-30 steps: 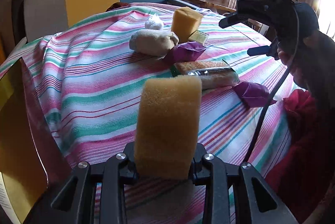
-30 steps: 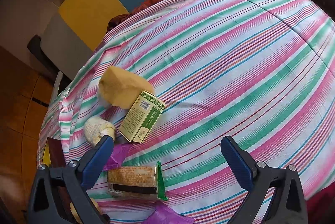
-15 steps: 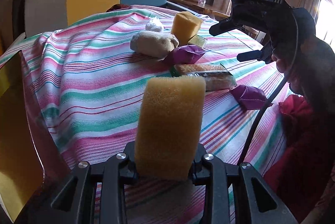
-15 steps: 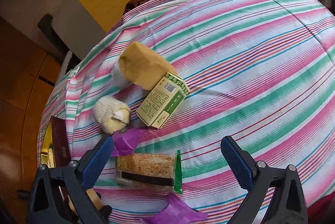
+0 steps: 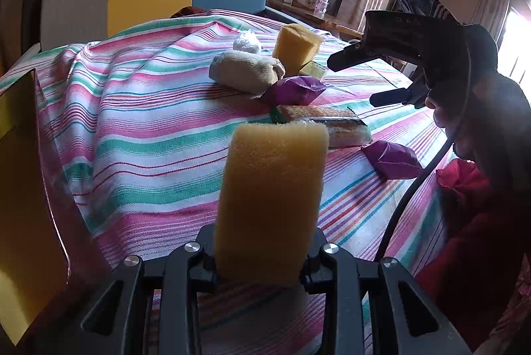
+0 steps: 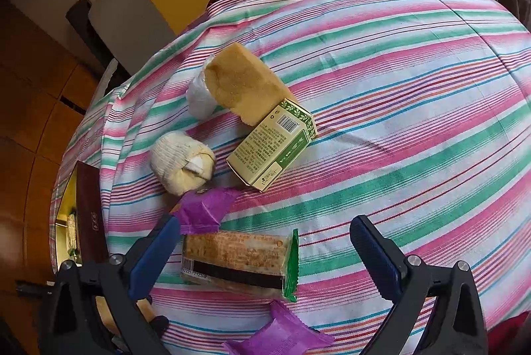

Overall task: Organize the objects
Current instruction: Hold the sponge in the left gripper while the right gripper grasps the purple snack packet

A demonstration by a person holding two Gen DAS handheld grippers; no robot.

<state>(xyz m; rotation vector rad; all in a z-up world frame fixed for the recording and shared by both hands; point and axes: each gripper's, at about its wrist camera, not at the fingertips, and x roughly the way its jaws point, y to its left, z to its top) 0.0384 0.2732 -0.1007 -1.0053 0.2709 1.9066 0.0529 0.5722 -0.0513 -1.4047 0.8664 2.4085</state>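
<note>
The striped cloth covered my tabletop, with the things clustered toward its chair side. My right tongs hung wide open and empty above the cracker packet. My left tongs were clamped on a yellow sponge, standing upright off the cloth. A second sponge leaned on the green box, a white bundle touching it. The rolled sock lay beside the box, one purple packet just beneath it, another nearest me.
</note>
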